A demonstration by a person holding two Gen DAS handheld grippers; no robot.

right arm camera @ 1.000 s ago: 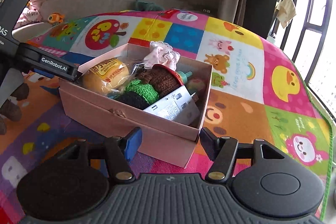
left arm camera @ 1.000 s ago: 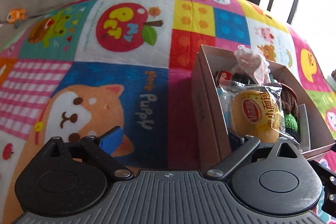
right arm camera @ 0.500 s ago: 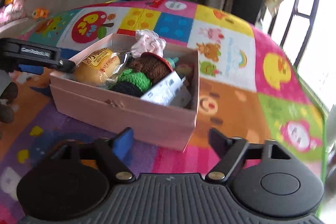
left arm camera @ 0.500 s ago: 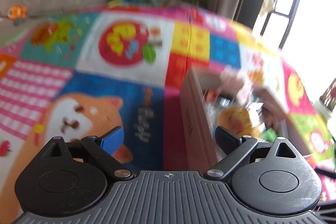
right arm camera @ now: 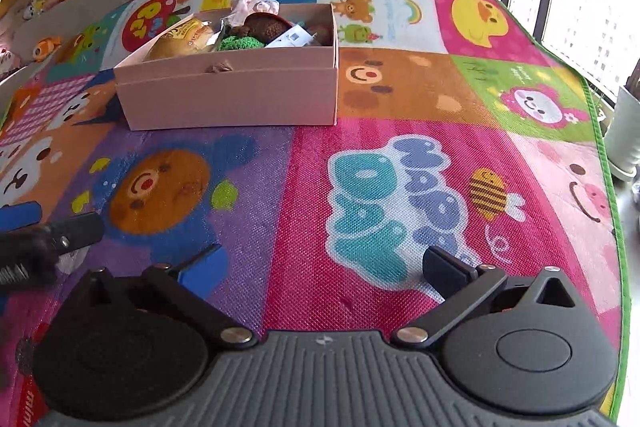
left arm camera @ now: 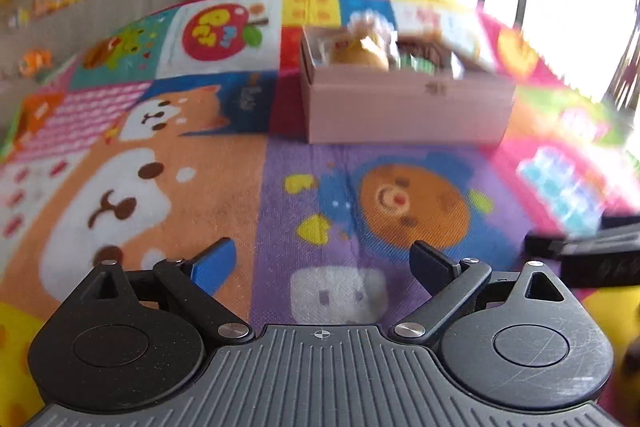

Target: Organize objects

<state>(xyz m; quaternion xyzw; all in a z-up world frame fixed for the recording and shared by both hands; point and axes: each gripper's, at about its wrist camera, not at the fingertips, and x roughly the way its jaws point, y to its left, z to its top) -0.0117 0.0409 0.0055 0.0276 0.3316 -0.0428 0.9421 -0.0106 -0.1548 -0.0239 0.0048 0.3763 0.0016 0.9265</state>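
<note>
Jaws on your left gripper [left arm camera: 322, 261] and right gripper [right arm camera: 322, 265] stand wide apart, holding nothing, above the cartoon play mat [right arm camera: 360, 187]. Farther ahead, well apart from both, sits the pink box [right arm camera: 228, 99] on the mat, holding a packaged bun [right arm camera: 184, 39], knitted items [right arm camera: 256, 31] and a white packet [right arm camera: 294, 37].
</note>
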